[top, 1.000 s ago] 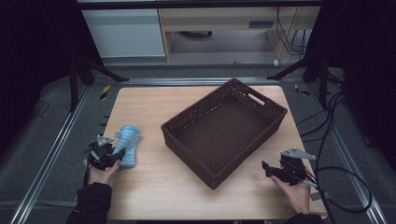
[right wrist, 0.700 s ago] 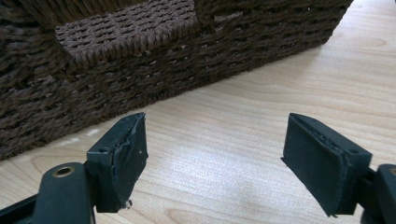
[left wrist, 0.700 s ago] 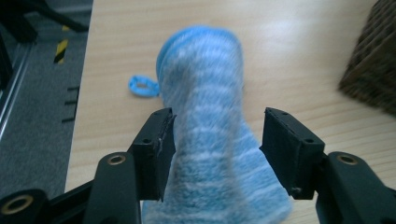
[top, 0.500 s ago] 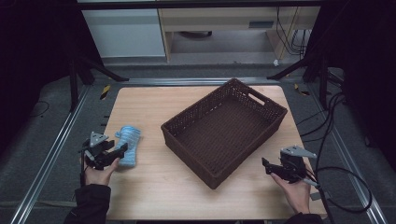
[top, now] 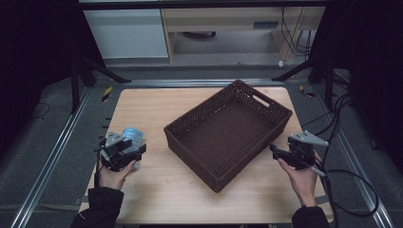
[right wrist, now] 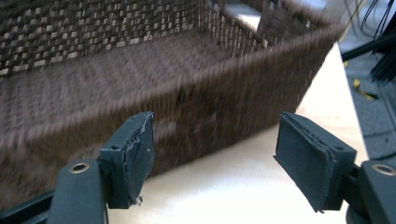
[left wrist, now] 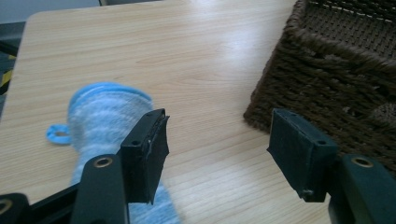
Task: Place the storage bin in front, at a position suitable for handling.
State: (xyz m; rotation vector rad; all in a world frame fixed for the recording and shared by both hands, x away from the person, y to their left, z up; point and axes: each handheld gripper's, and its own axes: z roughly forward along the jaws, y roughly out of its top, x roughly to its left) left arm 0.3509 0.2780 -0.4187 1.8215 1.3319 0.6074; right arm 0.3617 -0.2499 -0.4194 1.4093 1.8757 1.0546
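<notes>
left gripper (top: 139,151) at lower left of the frame, jaws just spread wide with nothing between them, blue striped sock (top: 132,135) lying on the table (top: 157,104) right beside it, brown wicker basket (top: 266,134) mid-frame, right gripper (top: 274,150) lower right, jaws easing in but apart, holding nothing

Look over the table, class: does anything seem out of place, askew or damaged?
Only mildly. The wicker basket sits turned at an angle to the table edges, and the blue sock lies outside it beside the open left tongs. Nothing looks spilled or damaged.
</notes>
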